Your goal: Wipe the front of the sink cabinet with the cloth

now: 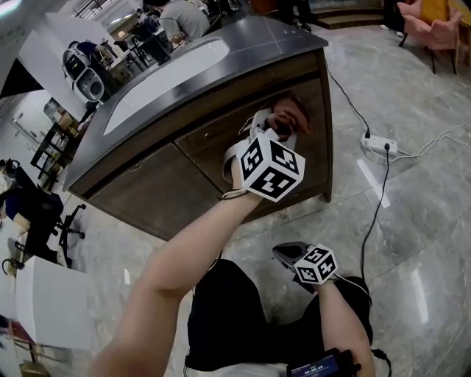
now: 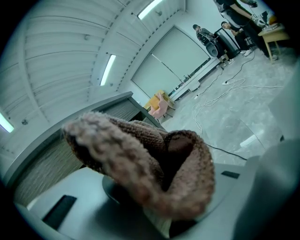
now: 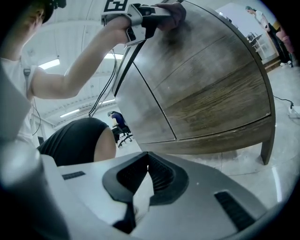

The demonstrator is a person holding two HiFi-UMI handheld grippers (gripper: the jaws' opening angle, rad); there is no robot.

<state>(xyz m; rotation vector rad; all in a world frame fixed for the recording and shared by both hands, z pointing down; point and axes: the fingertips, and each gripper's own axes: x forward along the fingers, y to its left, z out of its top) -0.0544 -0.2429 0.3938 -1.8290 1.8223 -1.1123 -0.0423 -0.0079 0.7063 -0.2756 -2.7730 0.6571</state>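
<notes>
The sink cabinet [image 1: 158, 188] has a dark wood front with two doors and a grey top. My left gripper [image 1: 278, 127] is shut on a brown terry cloth [image 1: 293, 116] and presses it against the upper right part of the cabinet front. In the left gripper view the cloth [image 2: 140, 154] bulges between the jaws and hides most of them. The right gripper view shows the cabinet front [image 3: 211, 84] from below, with the cloth [image 3: 174, 11] and left gripper [image 3: 152, 18] high on it. My right gripper [image 1: 284, 255] hangs low over the floor, shut and empty [image 3: 140, 187].
A white basin [image 1: 162, 81] is set into the cabinet top. A white power strip [image 1: 379, 144] and a black cable [image 1: 375, 213] lie on the marble floor at the right. Pink chairs [image 1: 434, 26] stand far right; an office chair [image 1: 51, 221] stands at the left.
</notes>
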